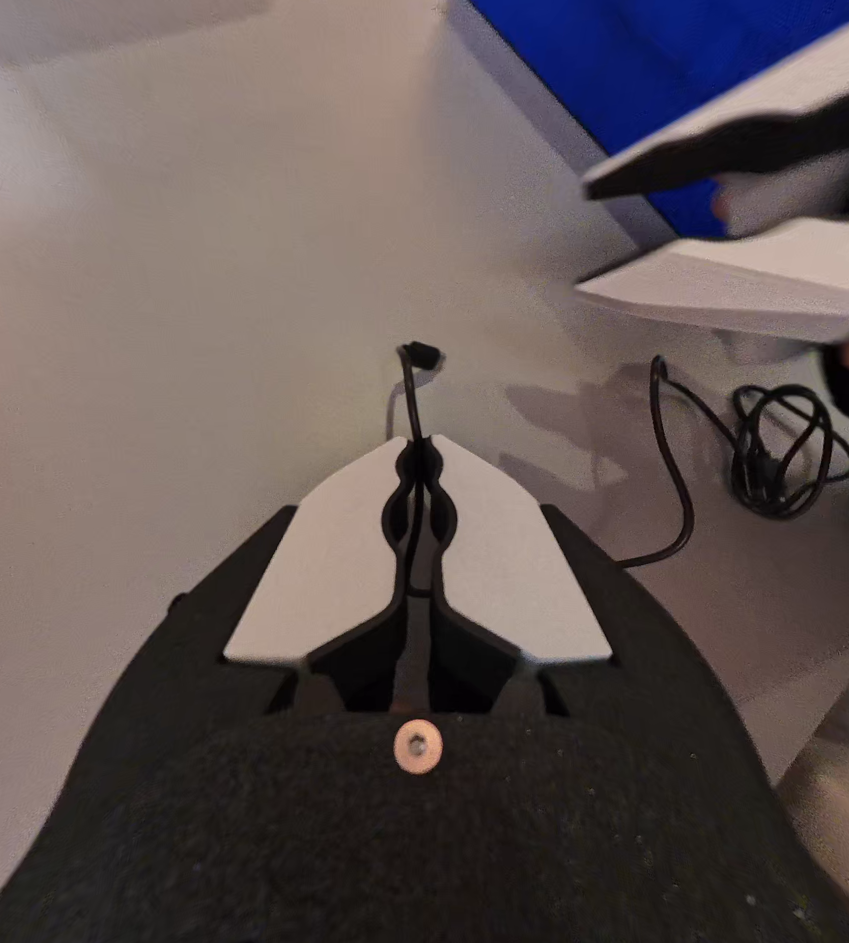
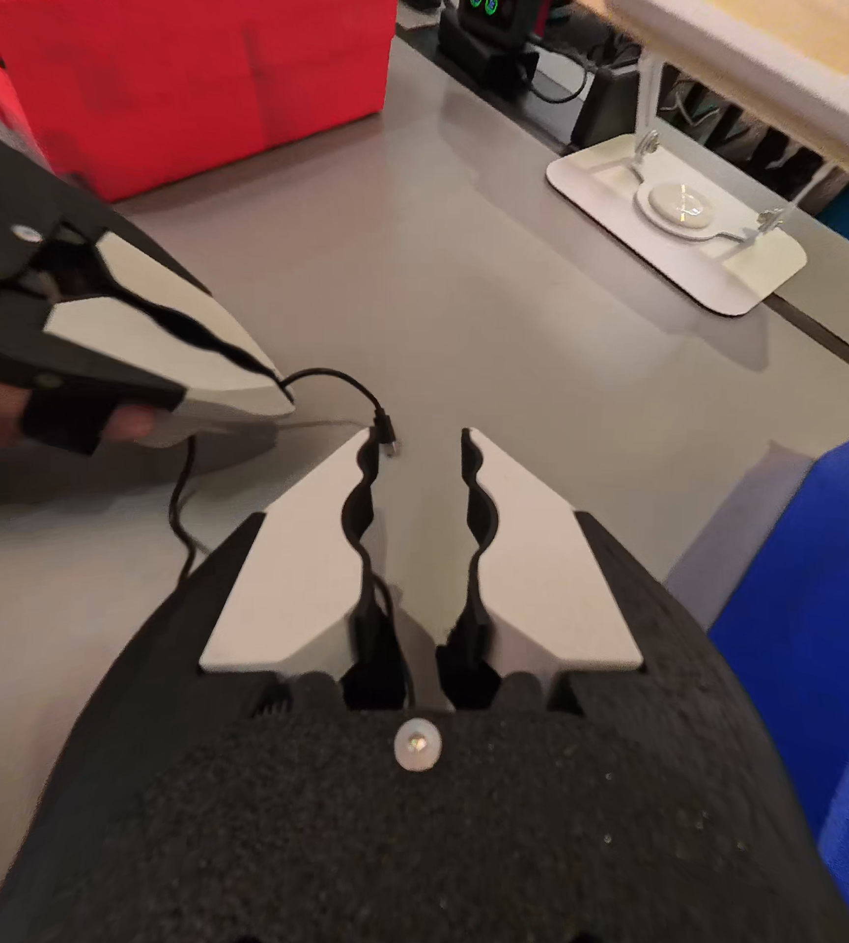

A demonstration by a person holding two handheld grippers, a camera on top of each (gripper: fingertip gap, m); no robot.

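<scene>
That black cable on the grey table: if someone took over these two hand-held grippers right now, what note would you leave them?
Left hand-held gripper: shut on the black cable, a short way behind its plug.
Right hand-held gripper: open, holding nothing; the plug hangs just by its left fingertip.
The rest of the cable trails to a loose coil on the grey table.
Nearby: red box, blue bin, white stand.
Done: cable end gripped. Nothing else shows as started.
</scene>
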